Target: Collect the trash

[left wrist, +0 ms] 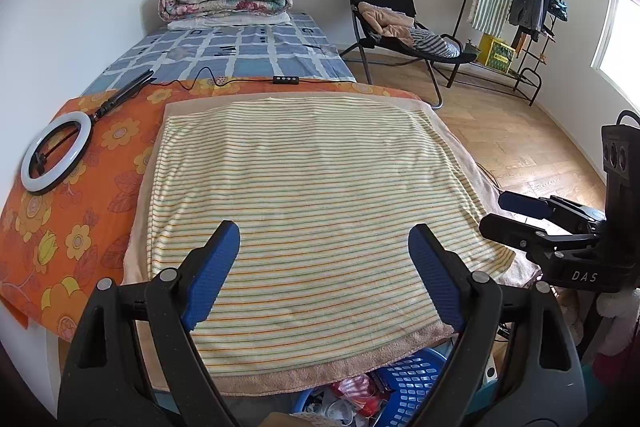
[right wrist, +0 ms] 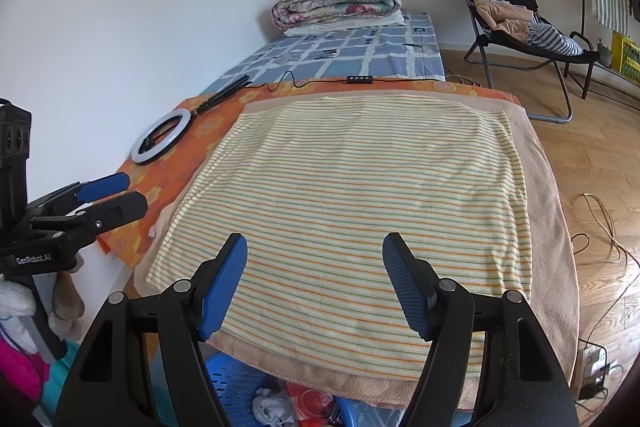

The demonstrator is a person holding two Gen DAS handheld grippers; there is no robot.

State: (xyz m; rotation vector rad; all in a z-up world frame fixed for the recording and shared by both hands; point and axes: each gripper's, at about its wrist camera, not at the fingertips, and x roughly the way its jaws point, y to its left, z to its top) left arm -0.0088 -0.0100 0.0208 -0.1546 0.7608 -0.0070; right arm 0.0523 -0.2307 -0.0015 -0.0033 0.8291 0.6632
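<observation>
White walls close the bed (left wrist: 256,55) in on its left side; wood floor (left wrist: 508,139) lies open to its right. Over the near end a striped towel (left wrist: 312,211) lies flat, its front edge hanging just above a blue basket (left wrist: 412,387). Crumpled trash (right wrist: 276,407) sits inside that basket, below the towel's edge. Both grippers hover above the towel's near part, touching nothing. On the left gripper (left wrist: 324,243) the fingers stand wide apart with nothing between them; the right gripper (right wrist: 314,257) is likewise spread and holds nothing. Each shows at the side of the other's view, well apart. A ring light (left wrist: 56,151) lies on the orange sheet (left wrist: 100,227) beside the towel's left edge, near the wall. Its cable (left wrist: 200,77) runs across the bed just past the towel's far edge. A chair (left wrist: 384,11) stands beyond the bed's right edge, and a rack (left wrist: 516,11) farther right
</observation>
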